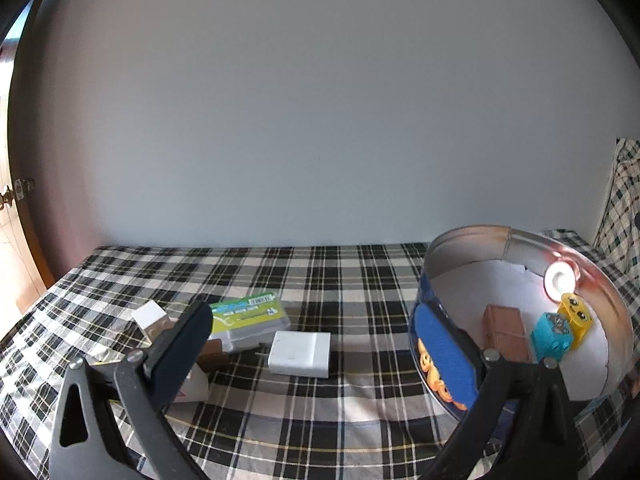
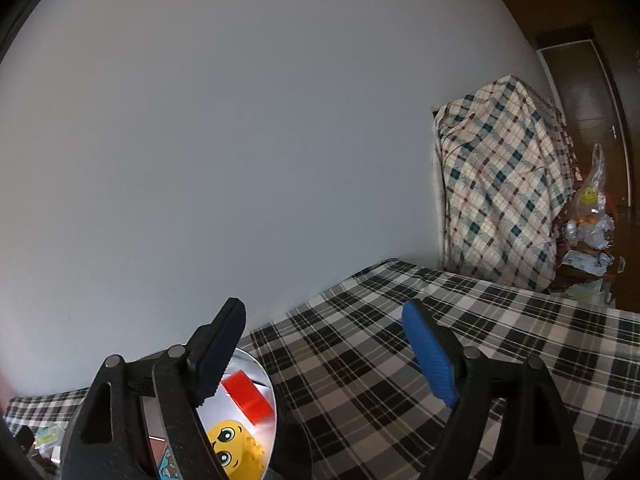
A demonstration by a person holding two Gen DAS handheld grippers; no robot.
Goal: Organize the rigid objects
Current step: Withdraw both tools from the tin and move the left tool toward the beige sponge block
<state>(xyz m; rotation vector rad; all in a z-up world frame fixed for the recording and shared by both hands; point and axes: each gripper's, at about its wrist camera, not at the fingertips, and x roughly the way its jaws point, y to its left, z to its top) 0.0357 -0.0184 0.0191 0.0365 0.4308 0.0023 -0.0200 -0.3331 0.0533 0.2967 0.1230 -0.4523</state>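
Lower right of the left-wrist view: one round tin [image 1: 436, 364] holding three blocks, one brown [image 1: 505, 332], one blue [image 1: 551, 335], one yellow [image 1: 576, 317]. Lower left, on the plaid cloth [image 1: 320, 276]: one white adapter [image 1: 300, 354], one green-labelled case [image 1: 250, 320], two small boxes. Left gripper [image 1: 316, 344] spread, empty; right gripper [image 2: 324, 356] likewise released, above the tin.

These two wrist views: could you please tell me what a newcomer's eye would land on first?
Probably the round tin at the right of the plaid bedspread, holding a yellow face brick, a blue one and a brown block. Next, the white box lying mid-bed.
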